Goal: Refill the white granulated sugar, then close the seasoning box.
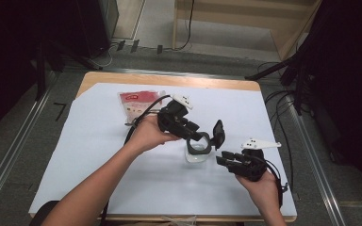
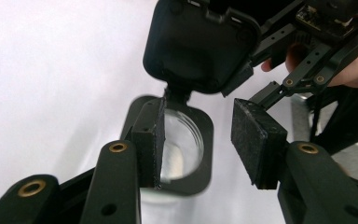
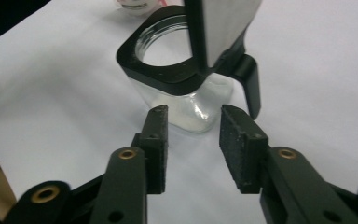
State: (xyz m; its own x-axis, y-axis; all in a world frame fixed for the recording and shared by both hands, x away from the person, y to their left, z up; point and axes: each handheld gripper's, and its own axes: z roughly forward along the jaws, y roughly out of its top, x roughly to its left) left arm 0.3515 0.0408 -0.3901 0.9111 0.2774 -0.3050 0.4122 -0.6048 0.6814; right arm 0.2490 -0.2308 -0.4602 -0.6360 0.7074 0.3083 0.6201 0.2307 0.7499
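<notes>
Two grippers stand over the middle of the white-covered table [image 1: 99, 155], both with jaws parted and nothing gripped. The left gripper [image 1: 206, 137] reaches in from the left of the high view, and its jaws stand about half open over the mouth of a clear glass jar [image 1: 197, 153]; in the left gripper view one pad [image 2: 153, 140] lies in front of the jar's black square collar [image 2: 205, 154] while the other is off to the side, and whether the near pad touches the rim I cannot tell. The right gripper [image 1: 222, 160] sits just right of the jar, pointing at it; in the right gripper view its jaws are partly open and stop short of the glass, with bare table between the pads. The jar stands upright near the table's centre, its hinged black lid [image 1: 219, 133] flipped up and open. Farther back, near the left hand [image 1: 147, 134], lies a red-and-white packet [image 1: 136, 102].
</notes>
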